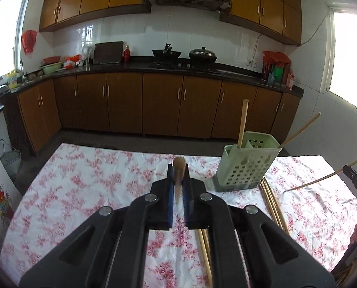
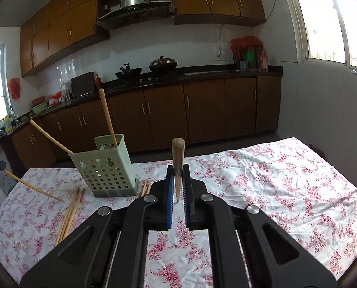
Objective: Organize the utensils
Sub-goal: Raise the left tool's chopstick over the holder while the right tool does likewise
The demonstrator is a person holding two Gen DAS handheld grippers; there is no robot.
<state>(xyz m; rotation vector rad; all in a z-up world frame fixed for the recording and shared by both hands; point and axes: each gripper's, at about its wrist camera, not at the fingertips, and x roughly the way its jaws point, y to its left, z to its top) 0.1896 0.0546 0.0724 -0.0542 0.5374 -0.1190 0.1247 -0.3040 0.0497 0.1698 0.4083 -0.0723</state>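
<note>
Chopsticks are the business here: each pair of tongs is clamped on one. The left gripper pinches a blurred pale wooden chopstick between its blue pads, thick end pointing away from the camera; the right gripper grips a second wooden chopstick the same way, shown sharply.

The pale green perforated plastic utensil holder stands on the pink-flowered white tablecloth, already carrying two chopsticks that lean out of it in different directions. A loose bundle of wooden chopsticks lies on the cloth just beside the holder.

Risks, as I judge them: both sticks are pinched along a thin, tapering length, so either could pivot or slide out on the way over. Two grippers heading for one narrow holder could also knock each other — or catch a leaning stick and tip the light holder.

Only the left wrist view shows fingers on the other tool at its right edge, plus more sticks running under the gripper. Only the right wrist view shows the far stretch of cloth, bare of utensils, and the loose bundle almost whole.
</note>
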